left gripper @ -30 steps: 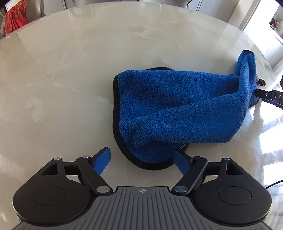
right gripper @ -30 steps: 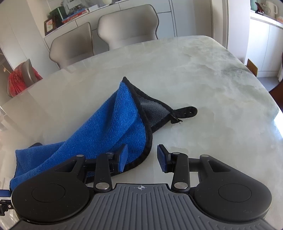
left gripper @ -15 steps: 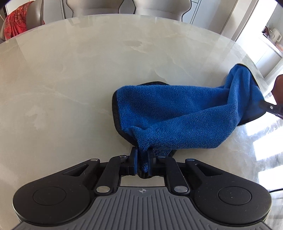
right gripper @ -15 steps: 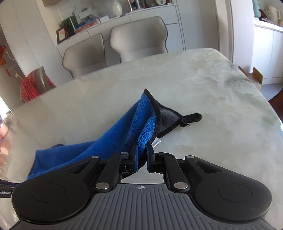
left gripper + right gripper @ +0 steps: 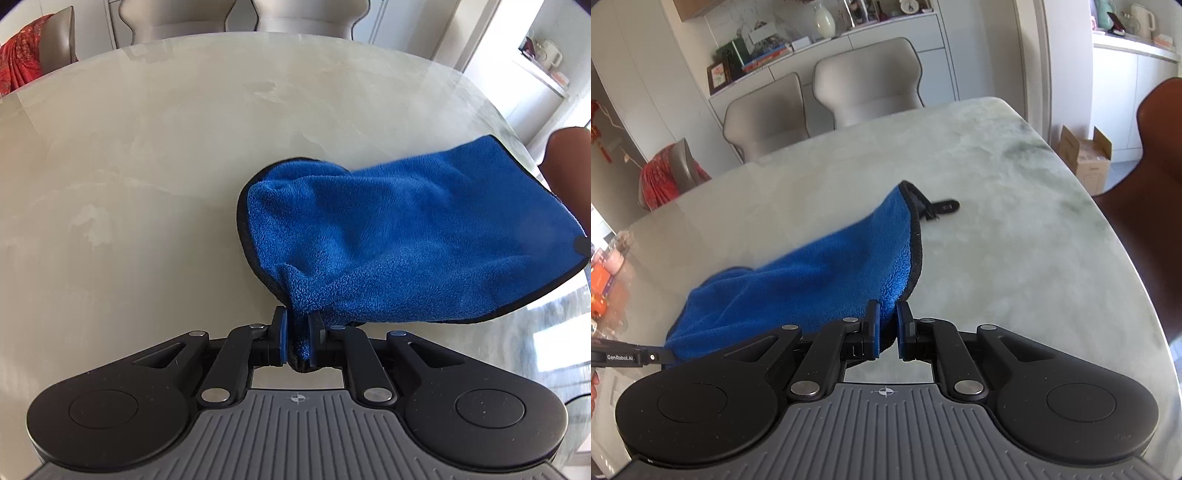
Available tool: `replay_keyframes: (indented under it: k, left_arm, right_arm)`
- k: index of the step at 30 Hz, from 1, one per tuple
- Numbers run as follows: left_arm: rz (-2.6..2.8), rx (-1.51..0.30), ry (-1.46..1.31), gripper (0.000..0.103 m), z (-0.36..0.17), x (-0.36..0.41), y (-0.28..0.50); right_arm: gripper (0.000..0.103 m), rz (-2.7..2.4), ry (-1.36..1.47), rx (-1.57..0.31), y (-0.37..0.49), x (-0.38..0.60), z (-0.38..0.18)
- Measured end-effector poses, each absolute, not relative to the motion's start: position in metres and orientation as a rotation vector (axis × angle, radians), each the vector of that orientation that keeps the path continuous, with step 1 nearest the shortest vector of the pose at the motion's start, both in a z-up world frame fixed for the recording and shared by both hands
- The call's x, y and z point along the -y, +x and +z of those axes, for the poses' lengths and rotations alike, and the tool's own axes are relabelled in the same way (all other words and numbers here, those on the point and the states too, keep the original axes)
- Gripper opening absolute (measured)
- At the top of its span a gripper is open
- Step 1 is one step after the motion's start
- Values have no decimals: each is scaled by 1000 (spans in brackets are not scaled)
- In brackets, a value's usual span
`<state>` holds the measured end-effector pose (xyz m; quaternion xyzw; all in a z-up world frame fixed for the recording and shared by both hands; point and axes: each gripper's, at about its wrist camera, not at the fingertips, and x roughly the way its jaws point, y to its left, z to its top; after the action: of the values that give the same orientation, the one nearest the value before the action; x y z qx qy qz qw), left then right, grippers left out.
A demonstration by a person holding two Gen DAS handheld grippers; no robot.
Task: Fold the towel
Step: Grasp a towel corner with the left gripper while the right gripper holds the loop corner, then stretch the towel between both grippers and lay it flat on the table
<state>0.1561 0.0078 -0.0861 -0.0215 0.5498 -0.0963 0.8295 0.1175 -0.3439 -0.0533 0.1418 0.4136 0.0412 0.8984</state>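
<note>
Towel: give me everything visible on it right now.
The towel is bright blue fleece with black edge binding and a grey underside showing at the hem. A black hanging loop sticks out from its far corner onto the table. It is lifted and sagging between both claws: the left claw is shut on one bunched corner, the right claw on another. The far part looks low to the table; contact is unclear.

Towel (image 5: 406, 236): right of centre in your left wrist view, on the table (image 5: 147, 166).
Chairs (image 5: 827, 99): behind the table's far edge, upper centre of your right wrist view.
</note>
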Motion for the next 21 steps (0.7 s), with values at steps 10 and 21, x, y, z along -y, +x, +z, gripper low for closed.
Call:
replay_keyframes:
  k: [10,21]
  left_arm:
    - [-271,-1243,-1,16,-98,-4,146]
    - [-265,-1255,130,26,-95,-12,152]
  right_arm:
    - [9,67,274,-996,72,352,-76]
    - [15,72,172,-1166,49,346,-102]
